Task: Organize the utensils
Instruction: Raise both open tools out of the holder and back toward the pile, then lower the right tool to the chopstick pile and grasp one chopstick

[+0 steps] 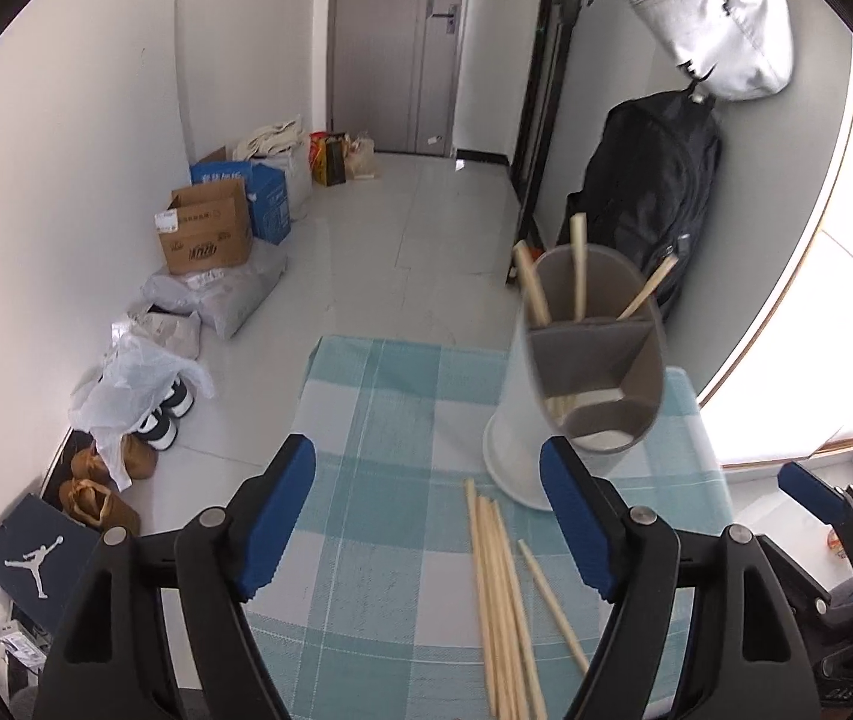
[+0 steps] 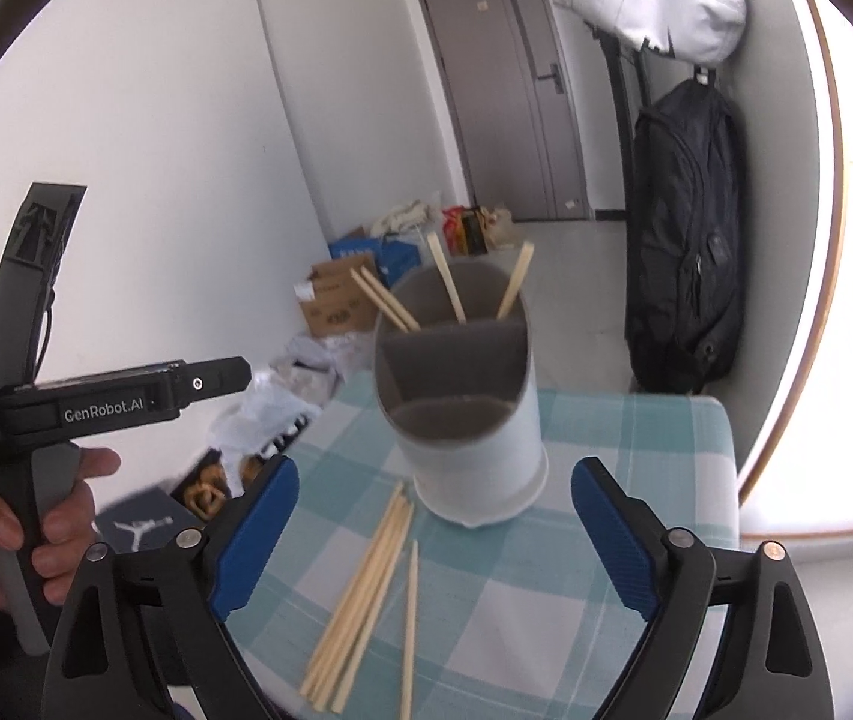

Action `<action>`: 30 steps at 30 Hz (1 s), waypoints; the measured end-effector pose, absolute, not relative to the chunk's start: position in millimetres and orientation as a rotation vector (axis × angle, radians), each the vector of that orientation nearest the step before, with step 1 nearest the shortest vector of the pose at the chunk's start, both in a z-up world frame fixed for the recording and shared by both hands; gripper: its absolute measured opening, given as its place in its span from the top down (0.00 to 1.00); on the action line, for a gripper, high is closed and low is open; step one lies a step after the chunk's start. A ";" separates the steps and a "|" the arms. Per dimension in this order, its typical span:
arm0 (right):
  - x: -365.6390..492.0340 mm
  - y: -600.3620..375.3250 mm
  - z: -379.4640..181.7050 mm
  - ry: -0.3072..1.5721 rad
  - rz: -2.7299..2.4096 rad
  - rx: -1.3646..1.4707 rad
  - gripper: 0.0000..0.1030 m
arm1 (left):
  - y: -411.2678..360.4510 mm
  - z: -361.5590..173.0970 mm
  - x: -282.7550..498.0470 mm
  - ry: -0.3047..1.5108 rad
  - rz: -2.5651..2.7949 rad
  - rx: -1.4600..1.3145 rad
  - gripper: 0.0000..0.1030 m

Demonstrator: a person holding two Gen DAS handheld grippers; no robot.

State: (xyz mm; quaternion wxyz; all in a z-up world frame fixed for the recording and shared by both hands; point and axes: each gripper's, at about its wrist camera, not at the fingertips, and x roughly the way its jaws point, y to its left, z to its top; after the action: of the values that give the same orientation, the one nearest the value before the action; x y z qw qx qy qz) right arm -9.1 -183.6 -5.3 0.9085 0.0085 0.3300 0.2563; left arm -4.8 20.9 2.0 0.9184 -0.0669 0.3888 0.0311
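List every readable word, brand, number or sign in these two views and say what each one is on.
"GenRobot.AI": white lettering on the side of the left gripper body, seen in the right wrist view.
Jumpman figure, a logo without words: dark box on the floor.
Print on the brown cardboard box: too blurred to read.
White characters on the blue box: too small to read.
Small side text at the left gripper's rear: unreadable.

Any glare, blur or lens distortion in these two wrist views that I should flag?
Left wrist view: the window is blown out white, the utensil holder is smeared by motion blur, the chopsticks on the cloth are softer than the gripper. Right wrist view: same overexposed window, mild blur on the holder; strong fisheye bending of walls and door in both.
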 end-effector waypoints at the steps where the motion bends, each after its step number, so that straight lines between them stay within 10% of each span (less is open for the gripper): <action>1: -7.6 -180.9 -11.1 0.703 0.534 0.006 0.09 | 23.2 -1.5 -4.8 0.799 0.074 -0.141 0.29; 12: 16.3 -142.7 -67.4 0.946 0.540 -0.149 0.14 | 60.2 -43.6 -1.2 0.886 0.140 -0.194 0.29; 19: 30.2 -117.4 -107.7 1.104 0.561 -0.225 0.46 | 75.2 -43.1 0.2 0.898 0.148 -0.236 0.29; 30: 51.4 -81.8 -128.3 1.194 0.541 -0.382 0.68 | 83.3 -45.5 -0.4 0.936 0.199 -0.210 0.29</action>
State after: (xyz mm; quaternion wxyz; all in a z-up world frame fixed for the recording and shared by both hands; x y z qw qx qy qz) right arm 51.4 -81.8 -128.3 0.7758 -0.1765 0.5517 0.2502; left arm -0.4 83.3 -45.5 0.8824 -0.1007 0.4495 0.0956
